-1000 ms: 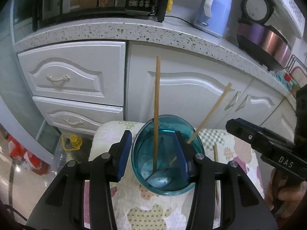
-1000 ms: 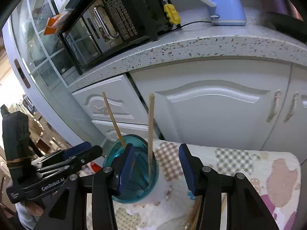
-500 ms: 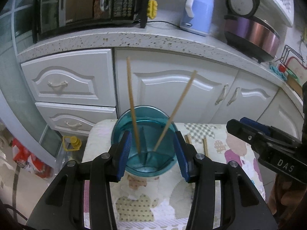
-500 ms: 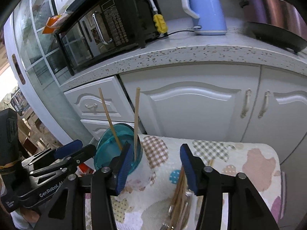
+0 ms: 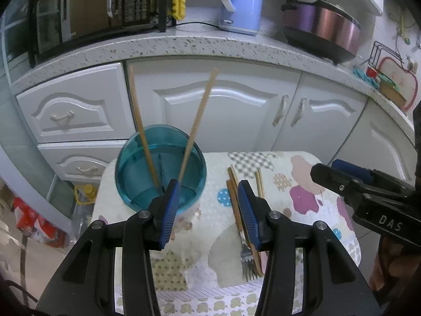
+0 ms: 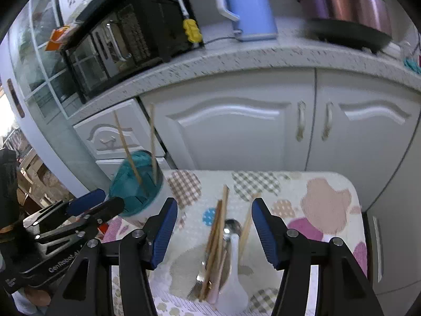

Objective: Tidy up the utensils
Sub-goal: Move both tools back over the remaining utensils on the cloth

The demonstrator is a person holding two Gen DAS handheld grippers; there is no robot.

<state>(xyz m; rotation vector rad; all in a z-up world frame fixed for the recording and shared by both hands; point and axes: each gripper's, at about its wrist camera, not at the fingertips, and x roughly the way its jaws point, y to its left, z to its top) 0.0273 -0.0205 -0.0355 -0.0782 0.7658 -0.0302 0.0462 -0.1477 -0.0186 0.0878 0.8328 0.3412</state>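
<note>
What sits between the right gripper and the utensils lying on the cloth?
Nothing visible. The right gripper is open with the loose chopsticks and white spoon lying directly beyond its fingers; the teal holder stands off to the left.

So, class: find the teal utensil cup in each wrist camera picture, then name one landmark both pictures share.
Left wrist view: the teal cup stands left of centre, just beyond the left gripper, two chopsticks in it.
Right wrist view: the teal cup stands at middle left, beyond the right gripper, on the table's left end.
Shared landmark: the blue kettle on the counter.
</note>
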